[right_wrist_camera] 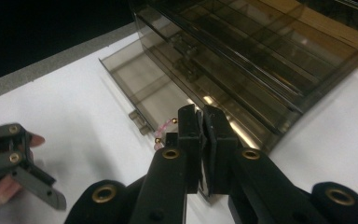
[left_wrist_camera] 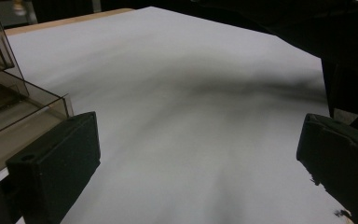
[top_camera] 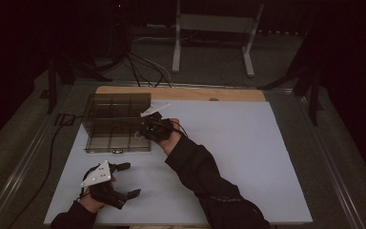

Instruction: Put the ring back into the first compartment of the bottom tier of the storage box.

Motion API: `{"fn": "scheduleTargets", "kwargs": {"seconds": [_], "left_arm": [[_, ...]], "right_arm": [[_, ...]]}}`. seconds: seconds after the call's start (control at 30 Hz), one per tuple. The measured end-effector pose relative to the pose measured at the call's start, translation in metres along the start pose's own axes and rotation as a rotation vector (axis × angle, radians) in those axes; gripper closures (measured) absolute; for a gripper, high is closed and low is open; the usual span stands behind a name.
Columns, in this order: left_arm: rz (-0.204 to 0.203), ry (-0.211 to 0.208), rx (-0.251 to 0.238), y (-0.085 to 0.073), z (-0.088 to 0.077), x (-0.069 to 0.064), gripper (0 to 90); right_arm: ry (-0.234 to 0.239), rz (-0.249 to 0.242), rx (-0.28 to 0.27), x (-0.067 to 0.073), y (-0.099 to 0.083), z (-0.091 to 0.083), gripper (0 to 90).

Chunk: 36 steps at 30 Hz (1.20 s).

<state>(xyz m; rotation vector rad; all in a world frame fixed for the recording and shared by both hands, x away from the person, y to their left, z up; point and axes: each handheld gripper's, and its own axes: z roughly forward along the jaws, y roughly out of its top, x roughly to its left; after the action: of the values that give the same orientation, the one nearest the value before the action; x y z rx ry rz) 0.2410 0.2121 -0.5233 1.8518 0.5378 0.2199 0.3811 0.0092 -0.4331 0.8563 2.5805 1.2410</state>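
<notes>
Covering most of the tabletop, the white mat (top_camera: 228, 157) carries everything you are working with. On its far left part sits the smoky, see-through compartment box (top_camera: 116, 121), split into a grid of small cells, with its long front wall and latch toward you.

Your right gripper (top_camera: 148, 127) is at the box's near right corner, your sleeve crossing the mat from the near right. In the right gripper view its jaws are pressed together, and beside their tips a short string of pink and gold beads (right_wrist_camera: 164, 130) shows, apparently pinched there, though the contact itself is hidden behind the jaw. The beads hang just over the box's near edge, with its open tray beyond them, so the cells lie ahead of the fingers and slightly left in that view.

Your left gripper (top_camera: 124, 181) rests on the near left of the mat, well apart from the box, jaws wide apart with nothing between them; in the left gripper view the corner of the box sits off past the left jaw.

Your right hand is much the nearer to the box, so the drop is its job: judge which cell lies directly under the beads before you let the jaws part.
</notes>
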Motion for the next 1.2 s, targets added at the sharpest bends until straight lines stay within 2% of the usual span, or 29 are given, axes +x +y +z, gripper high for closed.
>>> {"fn": "scheduleTargets", "kwargs": {"seconds": [0.47,0.63,0.9,1.03,1.2], "left_arm": [[0.003,0.0,-0.006,0.0,-0.001,0.001,0.7],[-0.001,-0.001,-0.009,0.0,-0.001,0.001,0.7],[-0.001,-0.005,-0.008,0.0,-0.001,0.001,0.7],[0.0,-0.006,-0.009,0.0,-0.001,0.0,0.7],[-0.001,-0.005,-0.012,0.0,-0.002,0.0,0.7]], "right_arm": [[0.037,0.002,-0.026,0.014,0.023,0.024,87.0],[0.05,0.02,-0.039,0.016,0.031,0.03,87.0],[0.071,0.014,-0.028,0.024,0.042,0.048,86.9],[0.101,0.039,-0.03,0.029,0.047,0.059,87.0],[0.098,0.036,-0.019,0.033,0.053,0.072,87.0]]}}
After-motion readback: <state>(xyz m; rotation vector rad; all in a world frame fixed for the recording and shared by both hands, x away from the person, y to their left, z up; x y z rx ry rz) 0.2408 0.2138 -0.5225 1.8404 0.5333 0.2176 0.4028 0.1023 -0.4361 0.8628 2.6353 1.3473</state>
